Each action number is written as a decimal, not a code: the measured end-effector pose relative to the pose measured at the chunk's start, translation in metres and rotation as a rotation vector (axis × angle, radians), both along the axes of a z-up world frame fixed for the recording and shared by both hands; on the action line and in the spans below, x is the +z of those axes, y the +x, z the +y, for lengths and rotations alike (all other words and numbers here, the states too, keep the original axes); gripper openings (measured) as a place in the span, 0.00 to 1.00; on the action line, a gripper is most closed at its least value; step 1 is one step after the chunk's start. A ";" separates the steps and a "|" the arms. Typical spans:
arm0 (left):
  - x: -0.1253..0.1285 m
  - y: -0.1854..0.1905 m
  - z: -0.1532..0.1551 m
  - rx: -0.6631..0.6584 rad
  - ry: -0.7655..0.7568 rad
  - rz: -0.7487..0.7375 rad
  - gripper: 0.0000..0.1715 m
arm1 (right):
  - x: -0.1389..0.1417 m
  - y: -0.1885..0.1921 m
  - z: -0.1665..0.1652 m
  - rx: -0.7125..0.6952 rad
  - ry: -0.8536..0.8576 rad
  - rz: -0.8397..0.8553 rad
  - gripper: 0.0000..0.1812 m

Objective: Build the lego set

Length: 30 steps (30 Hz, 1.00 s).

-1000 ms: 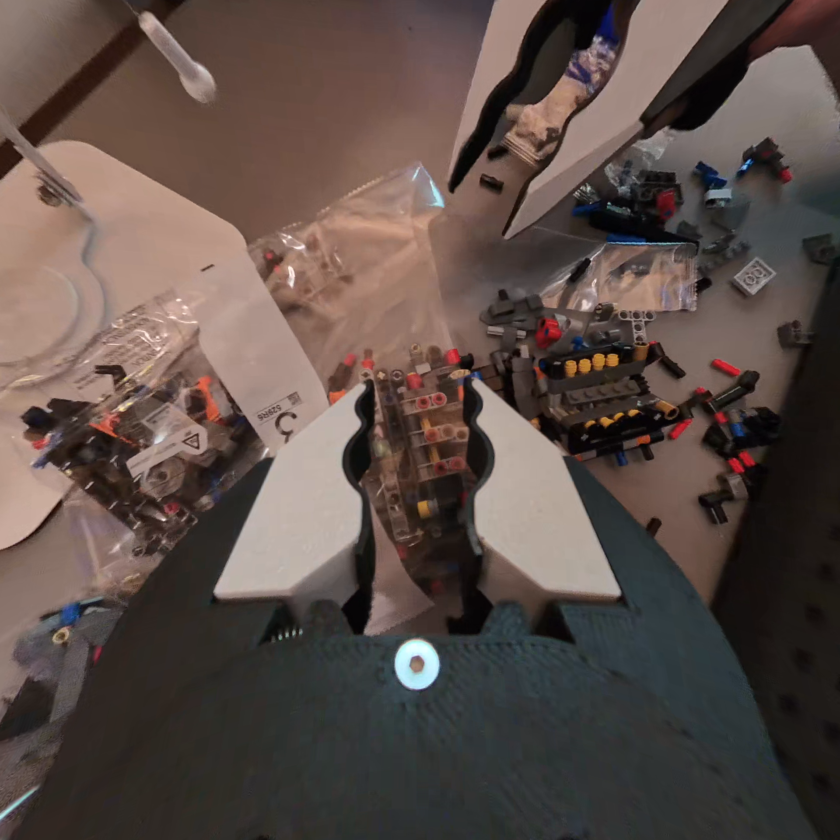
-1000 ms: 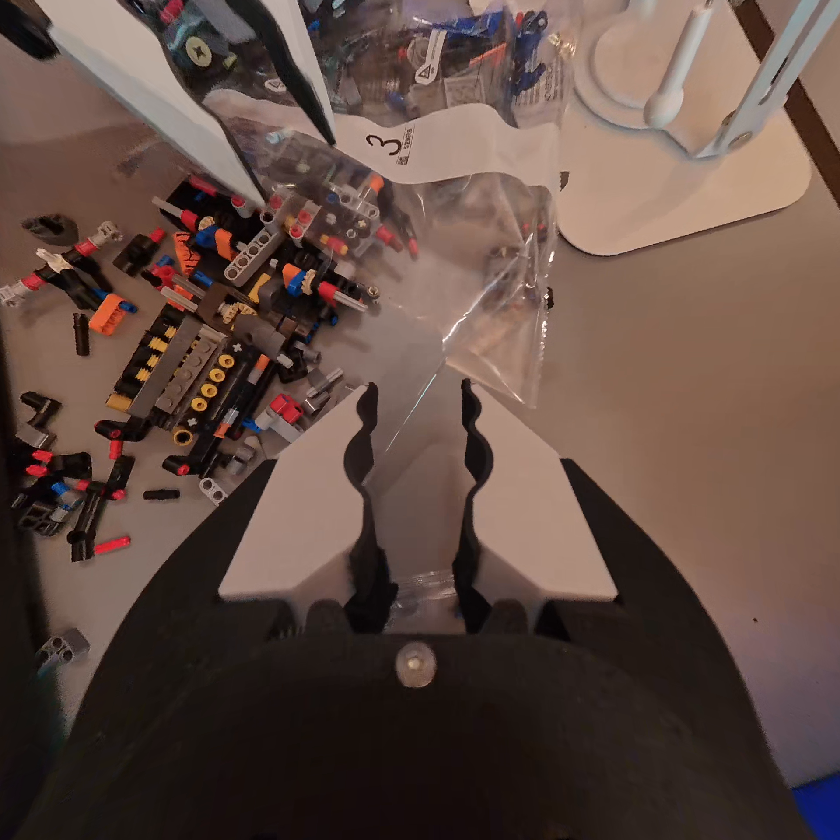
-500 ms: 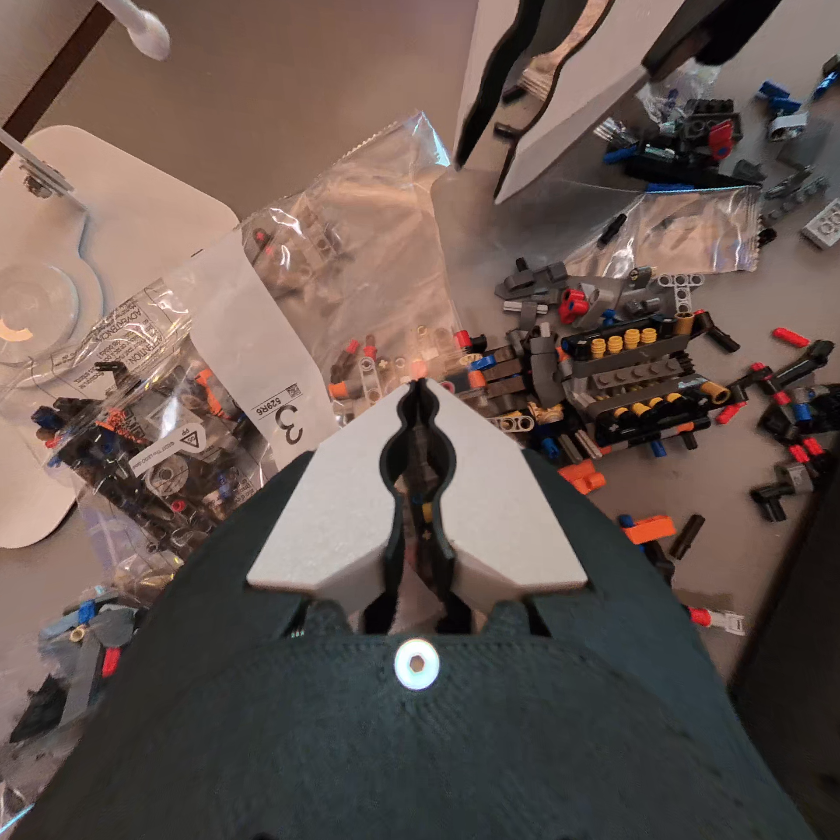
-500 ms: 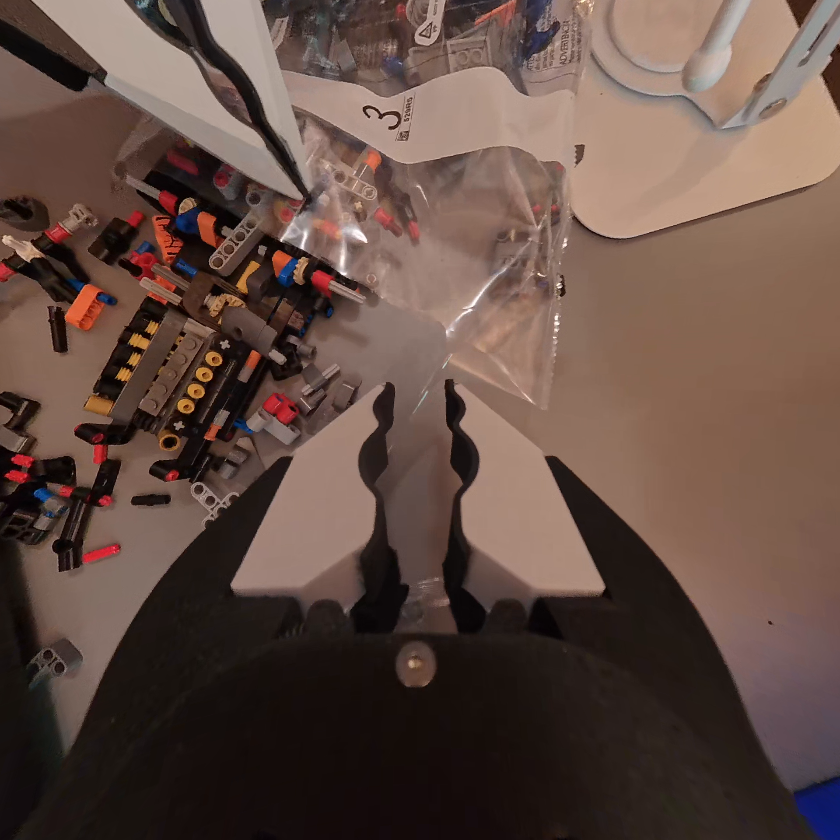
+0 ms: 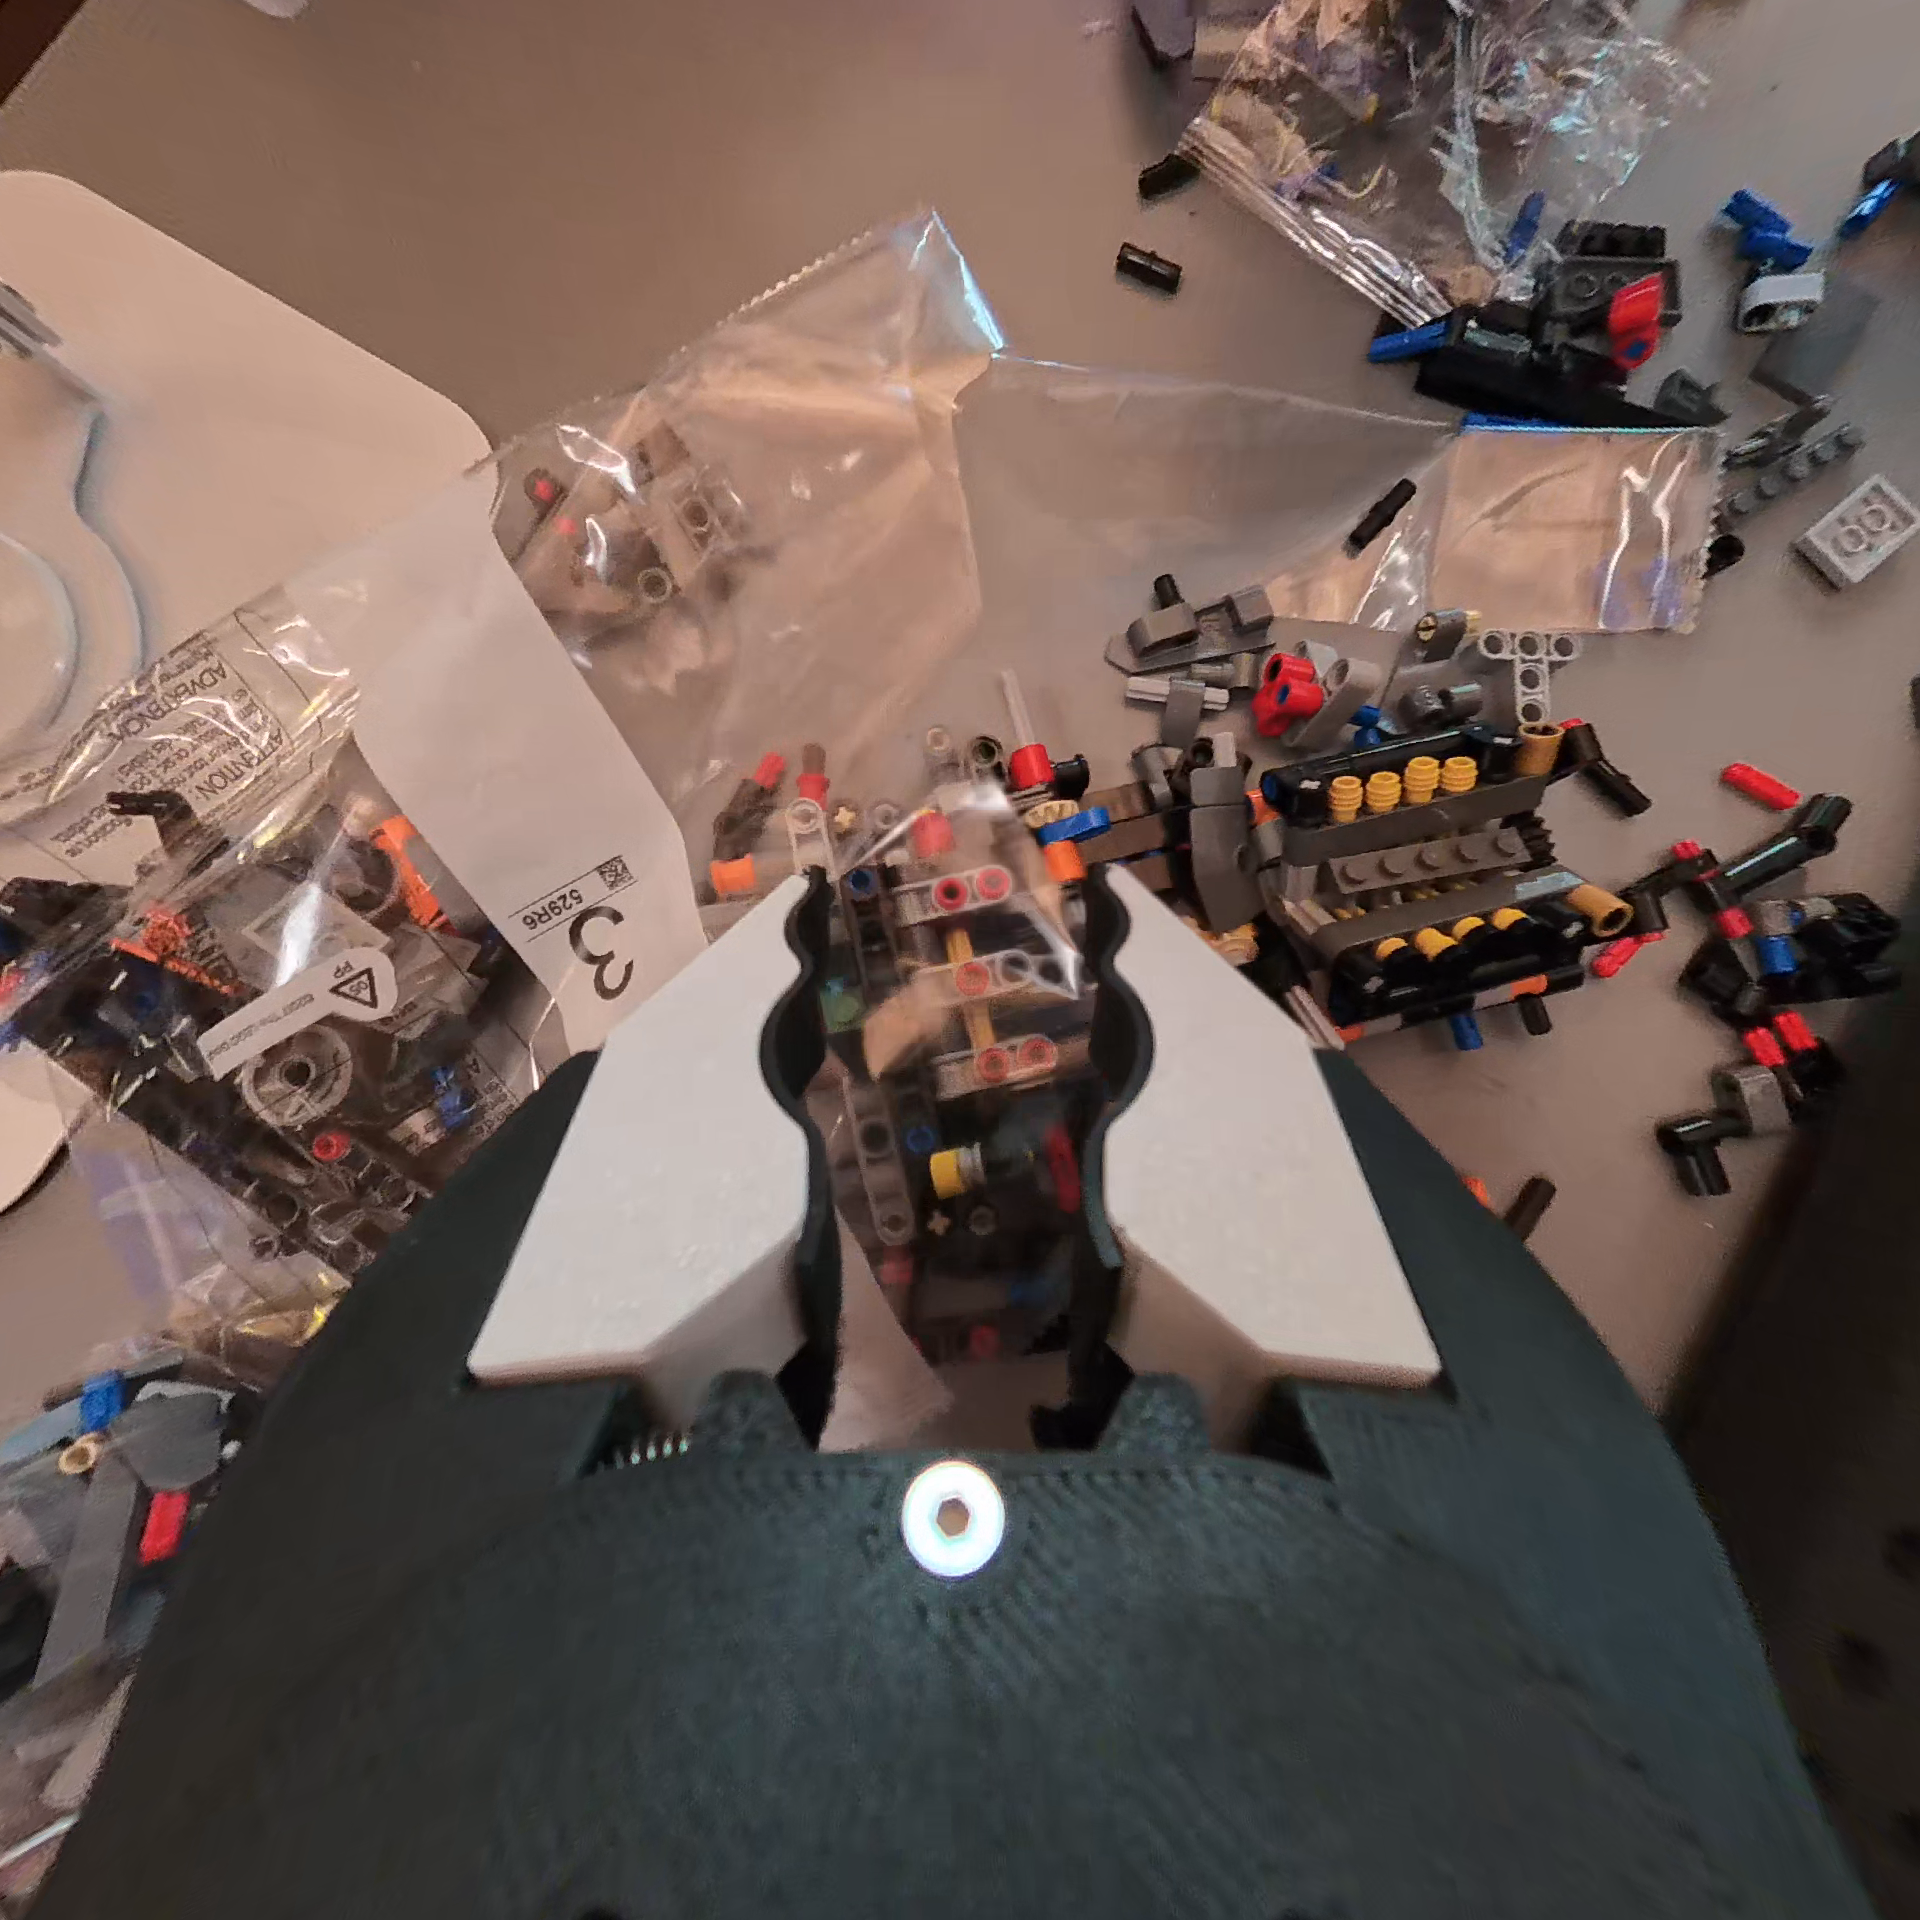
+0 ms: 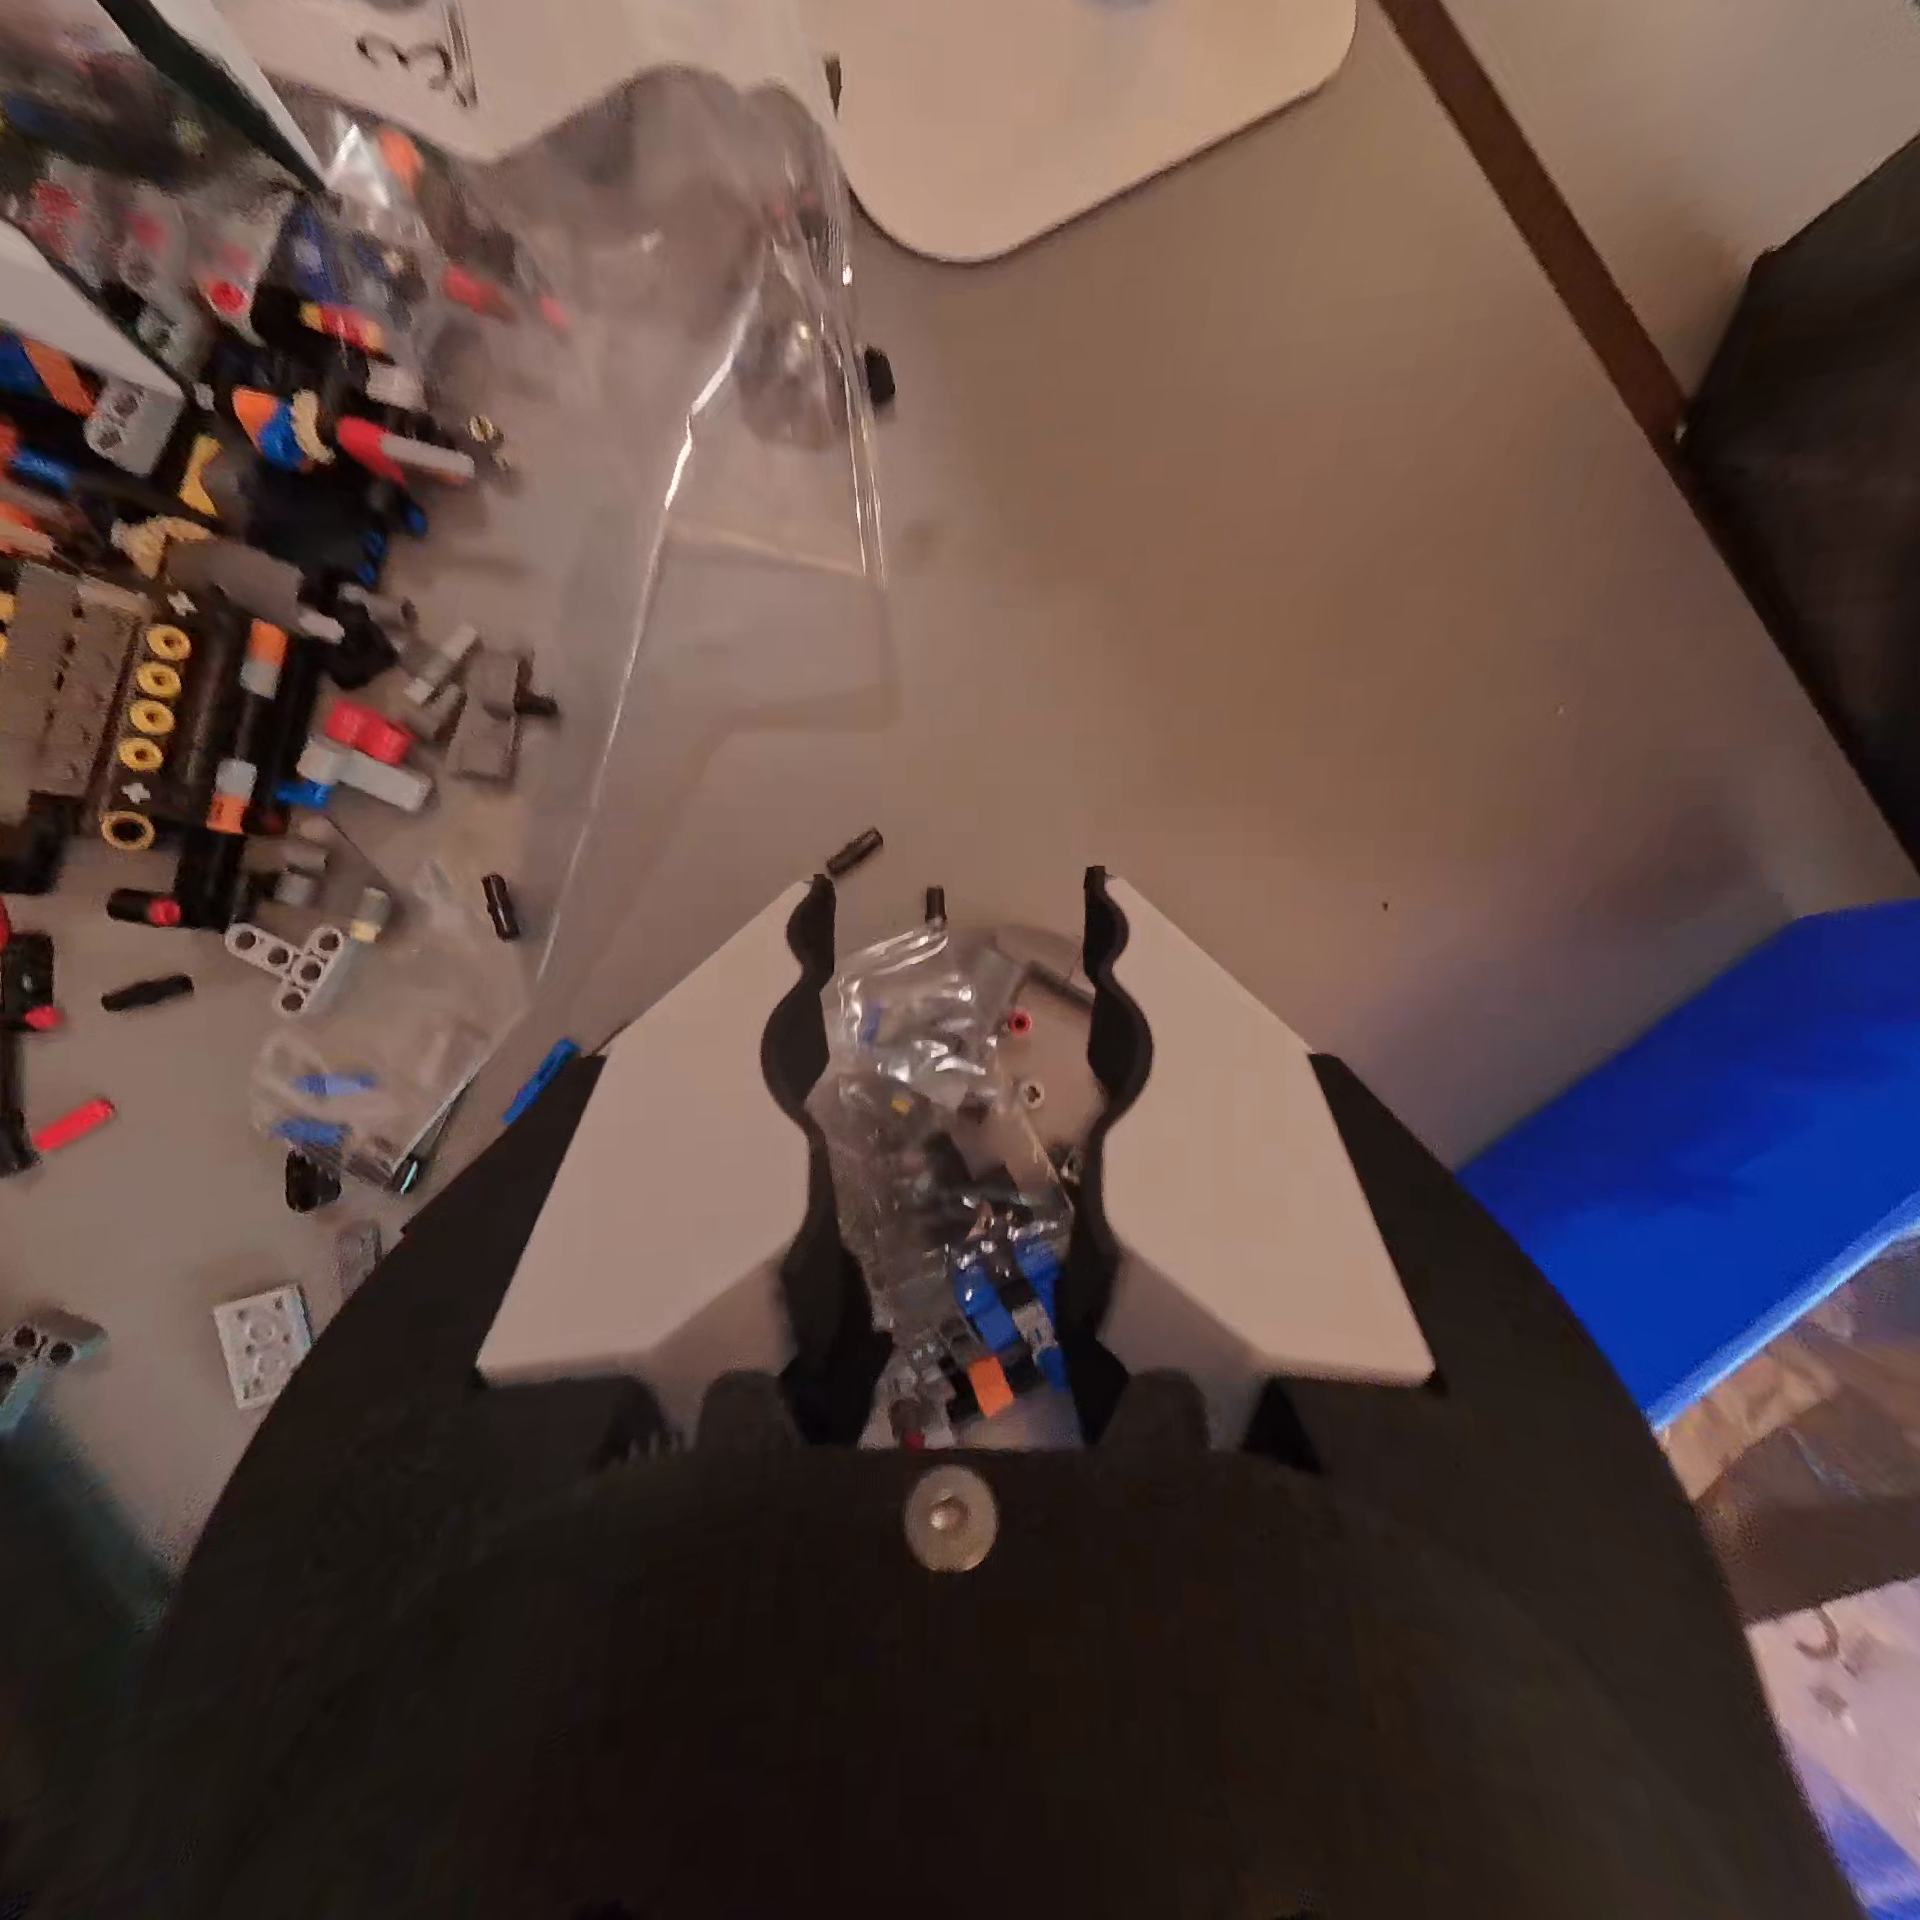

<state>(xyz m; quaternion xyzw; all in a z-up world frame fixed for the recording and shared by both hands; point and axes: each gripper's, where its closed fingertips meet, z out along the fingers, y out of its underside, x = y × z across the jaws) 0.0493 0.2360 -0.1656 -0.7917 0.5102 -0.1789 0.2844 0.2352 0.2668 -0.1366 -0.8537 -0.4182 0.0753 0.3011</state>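
Note:
My left gripper [image 5: 961,883] is open low over the table. Between its white fingers [image 5: 686,1122] lies clear plastic over grey beams with red pins [image 5: 971,977]. A partly built black and grey lego assembly with yellow bushes [image 5: 1423,883] sits just right of it; it also shows in the right wrist view [image 6: 135,707]. A sealed numbered bag of pieces [image 5: 291,966] lies to the left. My right gripper [image 6: 956,881] is open, with a small crumpled clear bag of pieces [image 6: 935,1122] between its fingers. That view is blurred.
A large clear opened bag [image 5: 810,499] [image 6: 727,416] lies behind the assembly. Loose pieces [image 5: 1766,997] are scattered to the right, with more crumpled plastic [image 5: 1455,135] at the back. A white stand base [image 5: 208,364] is on the left. A blue bin [image 6: 1714,1143] stands at the table's edge. The grippers' ends are close to 20 cm from one another.
My left gripper was shut half a second ago and is open again. My right gripper has opened wider and swung off to the right, out of the left wrist view.

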 end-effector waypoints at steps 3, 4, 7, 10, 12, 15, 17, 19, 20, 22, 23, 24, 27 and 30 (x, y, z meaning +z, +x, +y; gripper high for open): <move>-0.004 -0.003 0.003 0.009 0.017 0.028 0.22 | -0.016 0.010 -0.009 -0.012 -0.083 -0.078 0.27; -0.003 -0.003 0.004 0.016 0.022 0.026 0.19 | -0.022 0.012 -0.012 -0.009 -0.110 -0.104 0.26; -0.002 -0.004 0.005 0.019 0.014 0.016 0.18 | -0.040 0.019 -0.018 -0.004 -0.181 -0.177 0.22; -0.002 -0.004 0.005 0.018 0.017 0.020 0.17 | -0.046 0.022 -0.018 0.003 -0.188 -0.218 0.08; -0.002 -0.005 0.005 0.020 0.015 0.018 0.17 | -0.045 0.021 -0.019 0.010 -0.190 -0.214 0.03; -0.002 -0.005 0.005 0.022 0.010 0.011 0.17 | -0.044 0.021 -0.018 0.018 -0.183 -0.201 0.00; -0.002 -0.005 0.005 0.021 0.009 0.010 0.17 | -0.038 0.014 -0.015 0.028 -0.157 -0.157 0.00; -0.002 -0.006 0.004 0.023 0.006 0.010 0.17 | -0.029 0.007 -0.014 0.042 -0.138 -0.106 0.00; -0.002 -0.006 0.004 0.024 0.005 0.009 0.17 | -0.026 0.003 -0.016 0.057 -0.132 -0.084 0.00; -0.002 -0.006 0.004 0.026 0.002 0.007 0.17 | -0.020 -0.001 -0.017 0.075 -0.116 -0.062 0.00; -0.002 -0.006 0.004 0.026 0.000 0.005 0.17 | -0.020 -0.002 -0.020 0.091 -0.123 -0.063 0.00; -0.002 -0.006 0.005 0.027 -0.002 0.004 0.17 | -0.023 0.001 -0.022 0.092 -0.125 -0.083 0.00; -0.002 -0.006 0.005 0.029 -0.007 0.001 0.17 | -0.044 0.022 -0.026 0.029 -0.218 -0.190 0.13; -0.002 -0.008 0.006 0.036 -0.010 -0.001 0.17 | -0.051 0.031 -0.023 -0.005 -0.234 -0.240 0.14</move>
